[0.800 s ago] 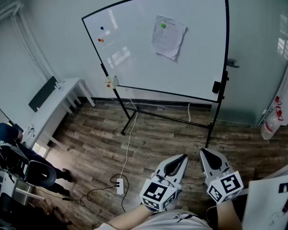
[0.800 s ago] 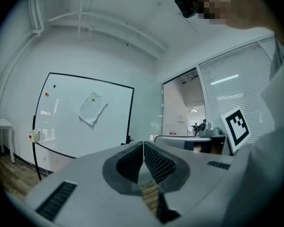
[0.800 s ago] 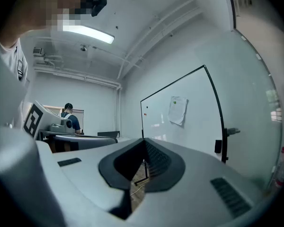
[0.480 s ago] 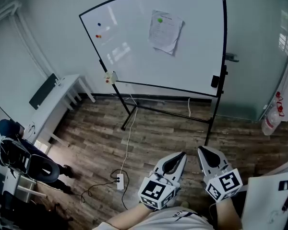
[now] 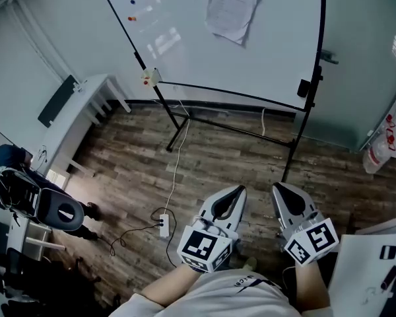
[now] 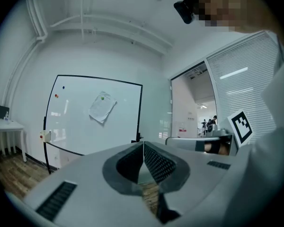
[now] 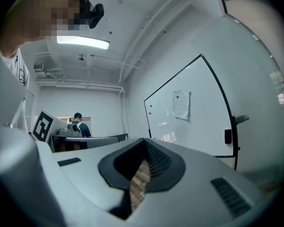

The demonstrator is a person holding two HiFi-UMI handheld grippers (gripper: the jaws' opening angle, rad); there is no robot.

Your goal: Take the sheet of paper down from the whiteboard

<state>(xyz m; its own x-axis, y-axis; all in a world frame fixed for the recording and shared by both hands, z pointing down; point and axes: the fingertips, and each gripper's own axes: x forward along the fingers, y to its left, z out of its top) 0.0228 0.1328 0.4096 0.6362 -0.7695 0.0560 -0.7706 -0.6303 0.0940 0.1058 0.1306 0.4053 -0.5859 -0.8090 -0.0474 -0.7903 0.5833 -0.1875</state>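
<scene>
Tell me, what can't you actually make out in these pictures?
- Print on the sheet of paper: too small to read in every view.
- Top of the whiteboard: cut off by the head view's upper edge.
- Seated person: dark, small, at the head view's left edge; activity unclear.

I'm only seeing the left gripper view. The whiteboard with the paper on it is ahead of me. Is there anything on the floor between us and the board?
Observer: Yes. The head view shows a white power strip lying on the wood floor. Its cable leads toward the stand of the whiteboard.
Operator: Okay. And the right gripper, is it carrying anything?
Observer: No. In the right gripper view, the right gripper has its jaws together at the tips with nothing between them. Only floor shows through the gap behind them.
</scene>
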